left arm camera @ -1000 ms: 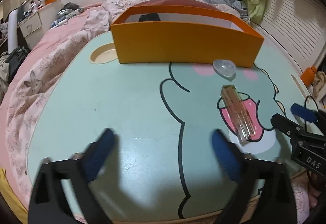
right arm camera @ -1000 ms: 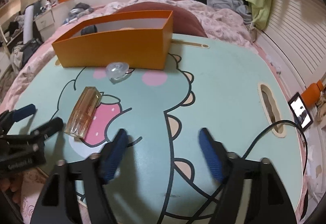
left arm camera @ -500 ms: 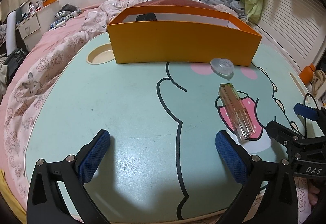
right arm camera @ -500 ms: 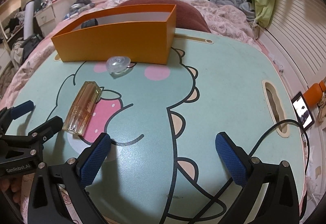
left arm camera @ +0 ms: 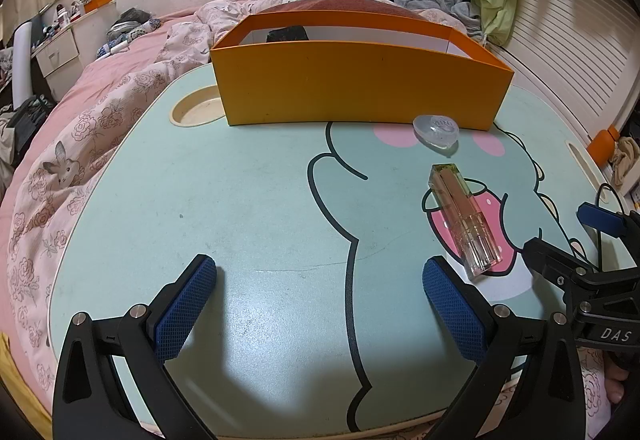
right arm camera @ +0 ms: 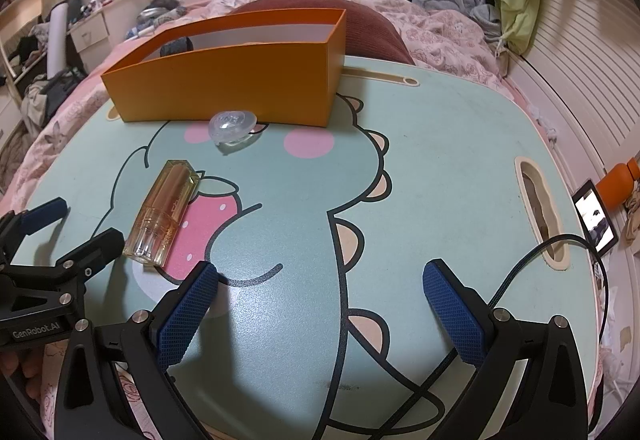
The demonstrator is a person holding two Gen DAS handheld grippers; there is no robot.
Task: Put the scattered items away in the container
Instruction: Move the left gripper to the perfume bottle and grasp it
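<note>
Two loose items lie on the mint-green bench [left arm camera: 248,199], which carries a cartoon dinosaur print and sits on a bed with pink floral bedding [left arm camera: 60,167]. One is a clear square-sided tube [left arm camera: 464,220] with a pinkish-gold core and a thick transparent base; it lies flat on the dinosaur's pink mouth, toward the bench's near edge, its length running from the near edge toward the far one. The other is a small translucent oval case [left arm camera: 436,129], domed and glossy, lying just in front of the orange container [left arm camera: 360,87] and very near its front wall; whether they touch cannot be told.

That container is a long, open-topped cardboard box with a white inside, standing along the far edge of the bench. A dark object [left arm camera: 288,35] shows above its rim at the back; its contents are otherwise hidden. A round cup recess [left arm camera: 196,111] sits in the bench beside the box's left end.

The left claw [left arm camera: 320,296] hovers over the near edge with its blue-padded fingers spread wide and nothing between them. The right claw [right arm camera: 320,296] is likewise spread wide and empty, its left finger near the tube's clear base. A black cable [right arm camera: 520,272] trails across the bench by the right edge.
</note>
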